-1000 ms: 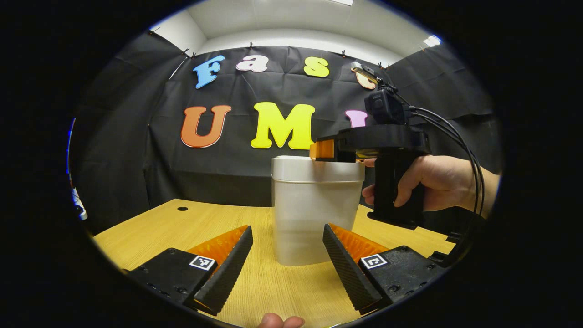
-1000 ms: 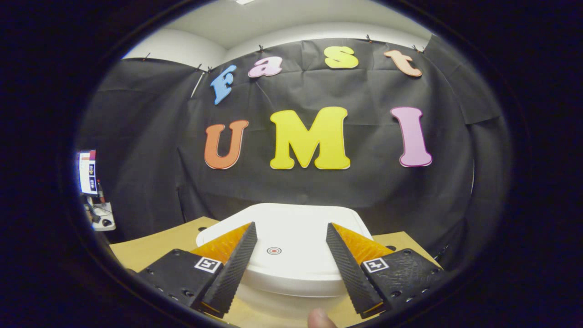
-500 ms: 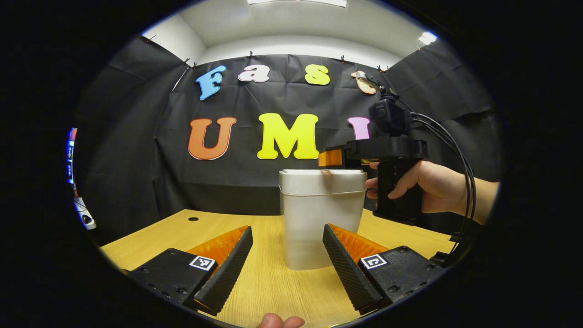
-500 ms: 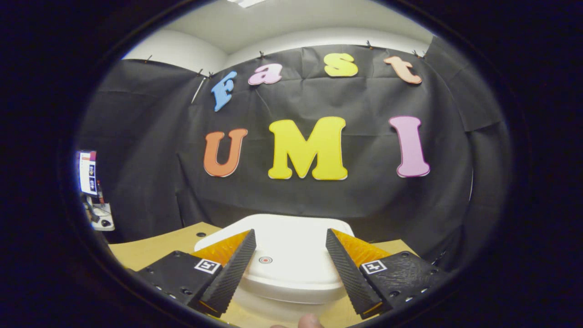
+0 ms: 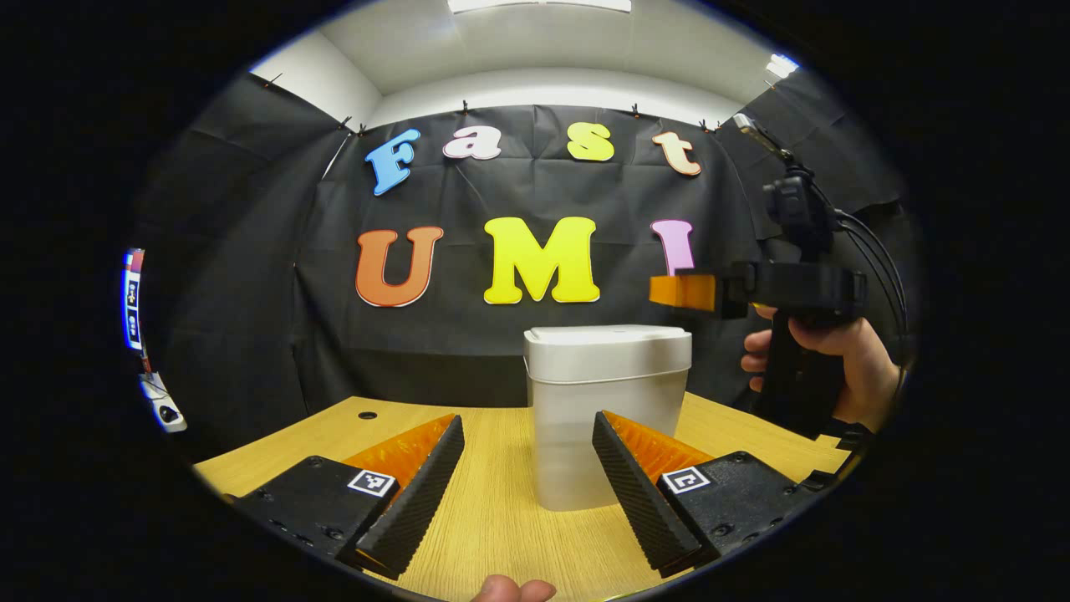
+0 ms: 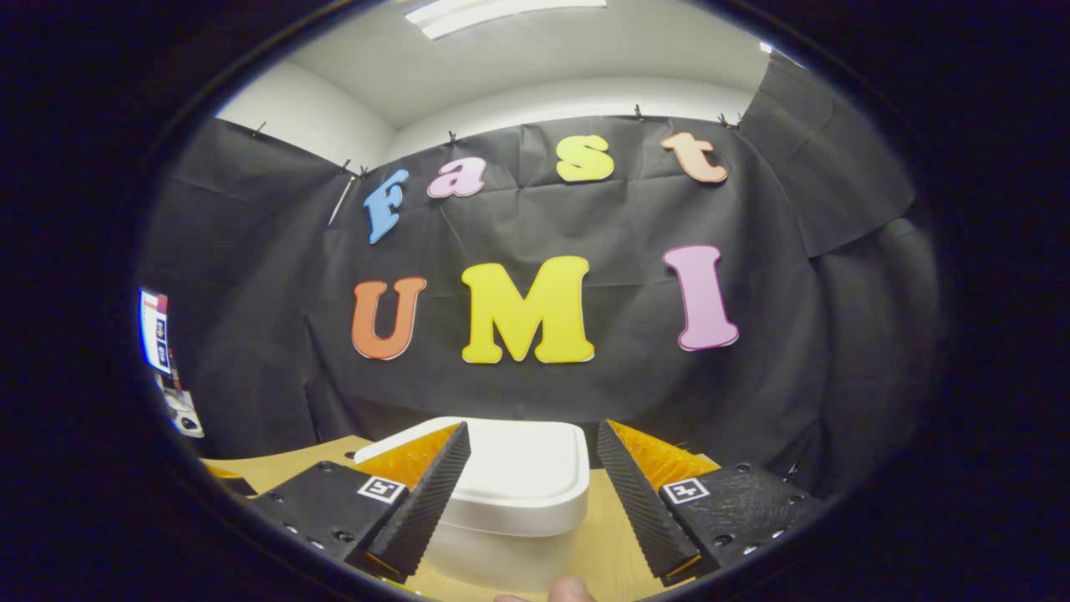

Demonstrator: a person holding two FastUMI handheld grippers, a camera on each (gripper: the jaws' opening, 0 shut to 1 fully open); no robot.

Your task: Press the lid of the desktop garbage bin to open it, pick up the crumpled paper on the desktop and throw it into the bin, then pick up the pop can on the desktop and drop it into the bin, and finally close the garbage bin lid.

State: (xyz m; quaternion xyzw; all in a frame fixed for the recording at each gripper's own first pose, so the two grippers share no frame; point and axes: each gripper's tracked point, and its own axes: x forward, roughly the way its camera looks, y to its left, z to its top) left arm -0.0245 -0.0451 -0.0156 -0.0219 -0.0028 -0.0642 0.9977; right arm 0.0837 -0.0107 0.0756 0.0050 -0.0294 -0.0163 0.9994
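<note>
Bin (image 5: 608, 410), lid (image 5: 608, 341) down, upright on my table (image 5: 493, 518); left tool (image 5: 528, 477) spread wide before it, right tool (image 6: 532, 493) gaping, empty, above and right of it.

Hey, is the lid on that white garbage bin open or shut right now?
Shut. The lid lies flat and flush on the garbage bin with no gap at its rim; the right gripper view also shows it flat.

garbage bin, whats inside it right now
Cannot tell. The white plastic garbage bin stands on the wooden desktop with its flat lid closed, covering the inside.
</note>
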